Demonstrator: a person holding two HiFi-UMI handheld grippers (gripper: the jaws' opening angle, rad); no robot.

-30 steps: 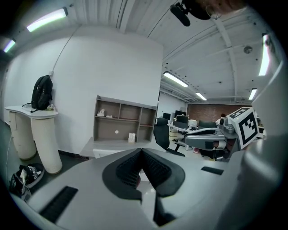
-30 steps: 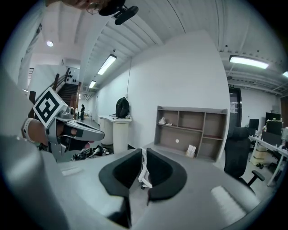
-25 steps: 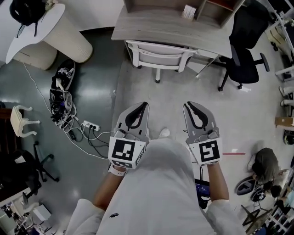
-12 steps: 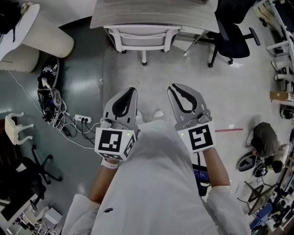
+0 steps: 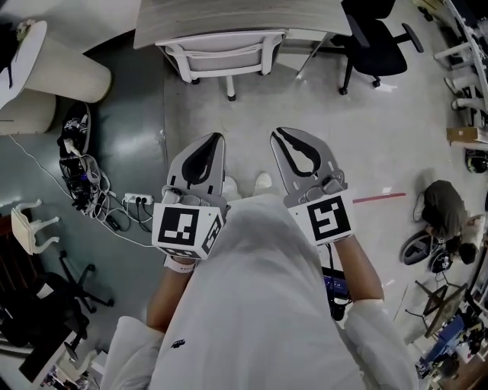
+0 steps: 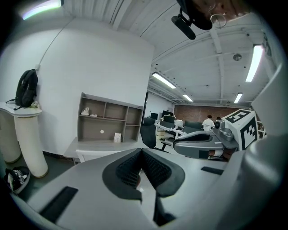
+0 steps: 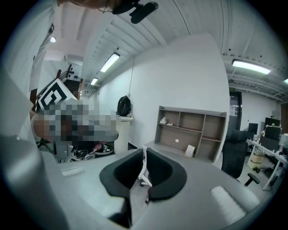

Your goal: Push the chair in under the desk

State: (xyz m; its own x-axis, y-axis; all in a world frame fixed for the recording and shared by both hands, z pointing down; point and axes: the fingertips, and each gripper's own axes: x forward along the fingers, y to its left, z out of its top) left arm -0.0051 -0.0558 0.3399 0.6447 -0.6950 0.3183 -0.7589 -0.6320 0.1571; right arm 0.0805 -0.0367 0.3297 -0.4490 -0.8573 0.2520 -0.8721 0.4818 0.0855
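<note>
Chair (image 5: pixel 225 50) has shifted up-frame (desk (image 5: pixel 229 19) too); left gripper (image 5: pixel 213 141) closed.

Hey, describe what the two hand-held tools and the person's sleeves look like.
Both are light grey plastic shells tapering forward, the left claw and right claw lined with black ribbed pads. Each carries a white cube printed with black square markers. The person wears a white top with white sleeves.

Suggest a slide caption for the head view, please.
Person holding a shut left gripper and a right gripper with jaws just closing, both empty, faces white chair at wooden desk.
</note>
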